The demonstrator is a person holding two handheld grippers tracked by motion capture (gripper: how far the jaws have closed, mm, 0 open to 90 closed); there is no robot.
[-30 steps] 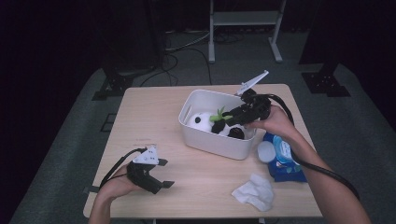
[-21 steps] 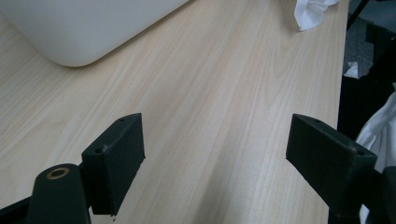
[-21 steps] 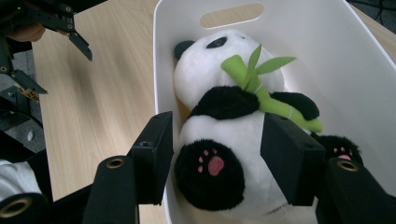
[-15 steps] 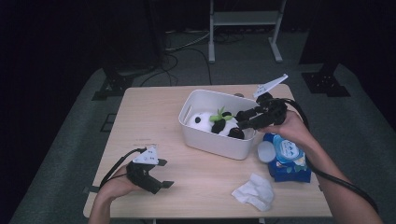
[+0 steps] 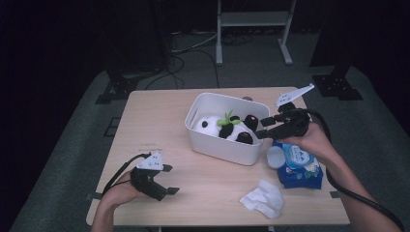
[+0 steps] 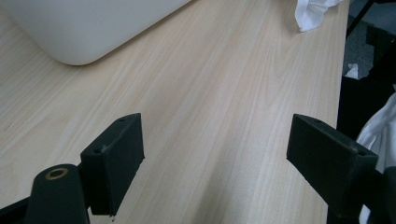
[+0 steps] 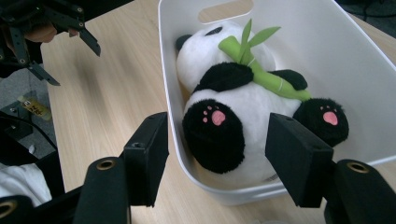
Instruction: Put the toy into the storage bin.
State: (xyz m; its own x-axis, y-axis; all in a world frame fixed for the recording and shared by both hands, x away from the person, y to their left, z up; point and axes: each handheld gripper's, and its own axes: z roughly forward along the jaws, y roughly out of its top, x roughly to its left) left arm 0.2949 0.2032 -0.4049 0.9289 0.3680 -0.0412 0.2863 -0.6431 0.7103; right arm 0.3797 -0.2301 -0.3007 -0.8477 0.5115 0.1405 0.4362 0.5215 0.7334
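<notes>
We read the step in hand as letting go of the black-and-white plush panda with its green bamboo sprig (image 7: 243,98), which lies on its back inside the white rectangular plastic bin (image 5: 218,145) at the middle of the table, a little to the right. The right gripper (image 5: 267,131) hangs at the bin's right rim, tips pointing left toward the toy. Its jaws have just been opening, and in the right gripper view they stand apart on either side of the bin's near wall and the panda's paw, pressing on neither — so the toy is free and rests on the bin floor.

To finish well, we would draw the right gripper straight back and slightly up, keeping the jaws wide so that neither pad hooks the bin's rim or drags a plush foot along. The bin is light-looking, and a snagged rim could tip or slide it.

The left gripper (image 5: 162,186) rests at the near left of the pale wooden table (image 5: 154,116), jaws open on nothing, with bare wood between them in the left gripper view.

Just right of the bin, beneath the right hand, lies a blue pack of wet wipes (image 5: 300,166) — this is what stands in the way of a low retreat. A crumpled white tissue (image 5: 263,198) lies near the front edge, well clear.
</notes>
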